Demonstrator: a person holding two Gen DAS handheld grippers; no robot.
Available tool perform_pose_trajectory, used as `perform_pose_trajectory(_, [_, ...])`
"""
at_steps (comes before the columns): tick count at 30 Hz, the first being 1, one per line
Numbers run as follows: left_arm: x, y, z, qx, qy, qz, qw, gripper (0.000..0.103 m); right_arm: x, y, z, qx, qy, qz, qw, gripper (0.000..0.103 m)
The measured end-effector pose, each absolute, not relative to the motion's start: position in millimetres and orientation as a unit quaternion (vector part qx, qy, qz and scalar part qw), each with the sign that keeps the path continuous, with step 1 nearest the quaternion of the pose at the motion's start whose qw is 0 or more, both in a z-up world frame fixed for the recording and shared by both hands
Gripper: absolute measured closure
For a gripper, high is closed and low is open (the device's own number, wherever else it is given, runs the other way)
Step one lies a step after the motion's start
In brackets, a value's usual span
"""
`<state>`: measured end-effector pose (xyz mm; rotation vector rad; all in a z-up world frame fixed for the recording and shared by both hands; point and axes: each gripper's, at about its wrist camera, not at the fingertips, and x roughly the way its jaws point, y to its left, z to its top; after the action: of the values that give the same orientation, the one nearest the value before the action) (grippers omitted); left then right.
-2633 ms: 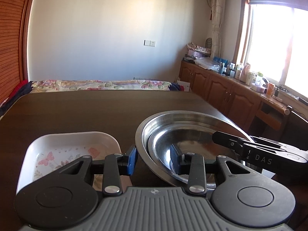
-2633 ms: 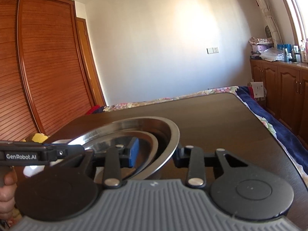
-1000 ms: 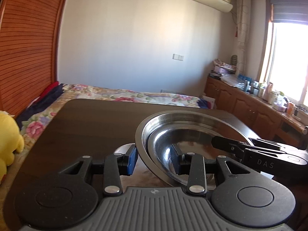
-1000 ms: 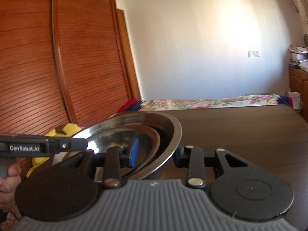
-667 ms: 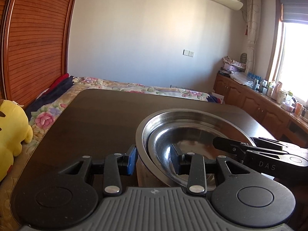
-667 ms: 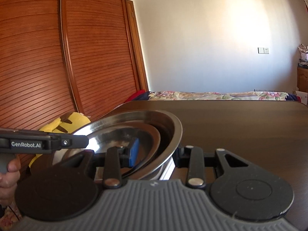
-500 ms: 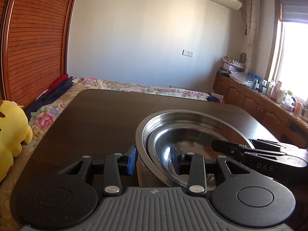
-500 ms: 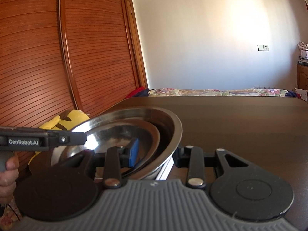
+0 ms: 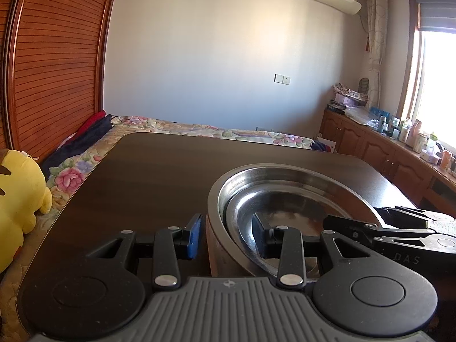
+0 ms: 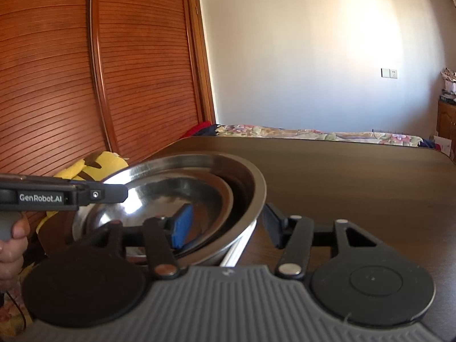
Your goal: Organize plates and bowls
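Two nested steel bowls, round, polished, with rolled rims: outer steel bowl (image 9: 212,213) (image 10: 258,196) holds a smaller inner steel bowl (image 9: 245,228) (image 10: 199,196), its mirror floor catching window light. The pair sits above the near part of the dark, smooth wood-grain tabletop (image 9: 159,176) (image 10: 356,176).

Left tool (image 9: 228,235), black arms with blue rubber pads, pinches the near-left wall of the bowls: one pad outside, the other inside the inner bowl. Right tool (image 10: 225,222) pinches the opposite wall the same way, blue pad inside, dark pad outside. The bowls hang between the two tools, each seen at the far side of the other's view.

A white edge, the white dish (image 10: 236,249), shows just under the bowls on the right; whether they touch it cannot be told.

A hand (image 10: 11,242) grips the left tool's handle. Yellow plush toy (image 9: 17,199) lies on the floral bedspread (image 9: 199,129) left of the tabletop; slatted wooden wardrobe (image 10: 71,71) behind.
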<state>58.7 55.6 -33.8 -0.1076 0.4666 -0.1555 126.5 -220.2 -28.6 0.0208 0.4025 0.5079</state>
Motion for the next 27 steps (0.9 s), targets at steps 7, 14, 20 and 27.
perform_pose_trajectory(7, [53.9,54.3,-24.1,-0.044,0.218,-0.066,0.973,0.043,119.5,-229.7,-22.2,0.012,0.18,0.236,0.955,0.047])
perform_pose_trajectory(14, [44.0,48.5,-13.8,-0.035,0.204,-0.063,0.976,0.032,108.2,-240.1,-9.3,0.016,0.161,0.217,0.963,0.045])
perform_pose_trajectory(20, [33.2,37.4,-4.3,-0.026,0.19,-0.071,0.979,0.026,93.6,-253.1,1.1,0.013,0.148,0.193,0.97,0.037])
perform_pose_trajectory(27, [20.4,24.2,7.7,-0.024,0.183,-0.081,0.979,0.014,80.5,-261.8,10.5,0.005,0.148,0.168,0.975,0.026])
